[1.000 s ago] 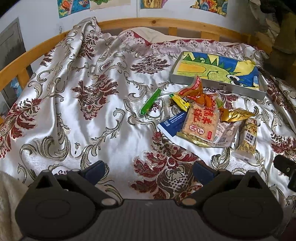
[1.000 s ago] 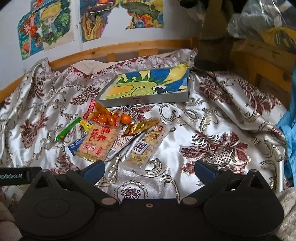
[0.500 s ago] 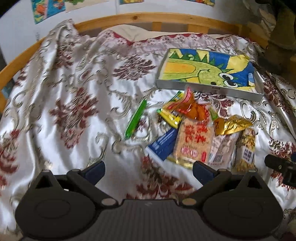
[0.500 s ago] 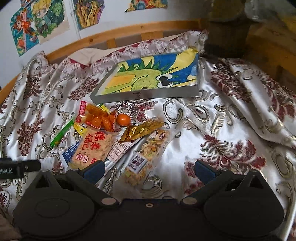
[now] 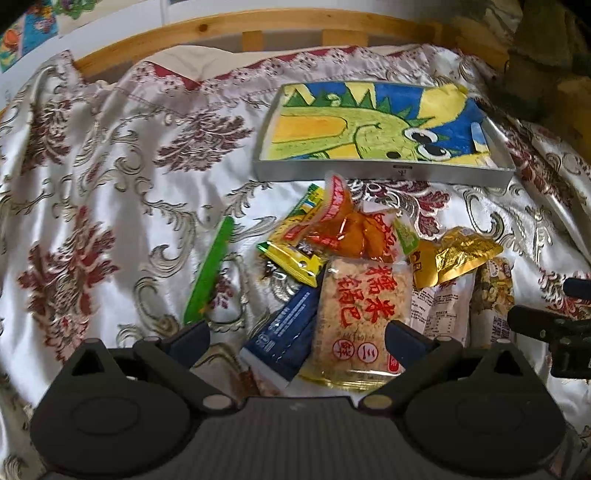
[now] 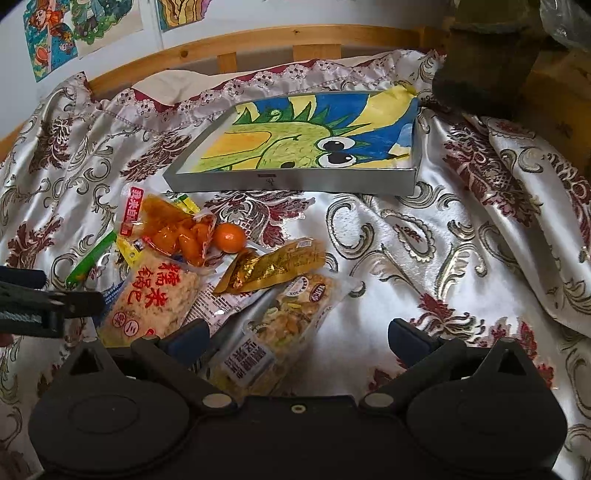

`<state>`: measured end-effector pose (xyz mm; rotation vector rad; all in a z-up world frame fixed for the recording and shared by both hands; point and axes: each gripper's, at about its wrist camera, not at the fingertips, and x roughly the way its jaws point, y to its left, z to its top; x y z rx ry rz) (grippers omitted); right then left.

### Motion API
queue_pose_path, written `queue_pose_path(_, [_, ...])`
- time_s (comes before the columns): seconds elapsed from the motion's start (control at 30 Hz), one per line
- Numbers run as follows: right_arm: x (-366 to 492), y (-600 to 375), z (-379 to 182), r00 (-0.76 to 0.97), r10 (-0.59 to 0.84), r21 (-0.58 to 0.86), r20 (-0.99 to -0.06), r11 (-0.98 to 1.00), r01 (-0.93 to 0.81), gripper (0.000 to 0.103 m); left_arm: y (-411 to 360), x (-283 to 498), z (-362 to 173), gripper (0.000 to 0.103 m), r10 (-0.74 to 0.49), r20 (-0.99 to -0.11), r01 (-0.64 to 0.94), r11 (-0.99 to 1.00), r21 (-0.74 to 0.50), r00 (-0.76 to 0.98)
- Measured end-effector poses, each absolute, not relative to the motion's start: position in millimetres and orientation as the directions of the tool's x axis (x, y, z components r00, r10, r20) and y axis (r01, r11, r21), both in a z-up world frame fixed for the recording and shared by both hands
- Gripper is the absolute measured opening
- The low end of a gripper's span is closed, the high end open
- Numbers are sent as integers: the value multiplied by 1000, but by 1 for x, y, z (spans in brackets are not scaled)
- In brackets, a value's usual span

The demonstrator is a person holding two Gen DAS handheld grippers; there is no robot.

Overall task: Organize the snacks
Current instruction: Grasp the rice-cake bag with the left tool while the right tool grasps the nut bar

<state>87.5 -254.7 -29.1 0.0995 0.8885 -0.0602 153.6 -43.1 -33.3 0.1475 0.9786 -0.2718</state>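
A pile of snacks lies on the satin bedspread (image 5: 110, 177) in front of a shallow grey box (image 5: 384, 171) with a dinosaur drawing inside. The pile holds a rice cracker pack (image 5: 360, 317), a dark blue packet (image 5: 284, 332), an orange-red pouch (image 5: 343, 229), a yellow packet (image 5: 291, 254), a gold foil pouch (image 5: 454, 254), a nut bar pack (image 6: 284, 325), a small orange (image 6: 229, 238) and a green stick (image 5: 210, 273). My left gripper (image 5: 297, 338) is open, low over the blue packet and rice cracker pack. My right gripper (image 6: 298, 338) is open, low over the nut bar pack.
A wooden bed rail (image 5: 258, 26) runs along the back. Drawings hang on the wall (image 6: 55, 37). A dark bulky object (image 6: 487, 55) stands at the back right. The spread is bunched into folds on the right (image 6: 535, 221).
Both grippers have moved forward and down towards the snack pile. The snacks and the box have not moved.
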Motion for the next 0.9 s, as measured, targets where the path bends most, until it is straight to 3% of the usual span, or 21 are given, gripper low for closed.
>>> queue_pose_path(0.33, [99, -246, -44, 620, -43, -6, -783, 998, 62, 102, -50, 169, -49, 103, -178, -840, 311, 950, -12, 513])
queue_pose_path(0.9, [103, -220, -57, 620, -45, -72, -784, 997, -18, 83, -73, 167, -59, 102, -250, -801, 416, 909, -1, 543])
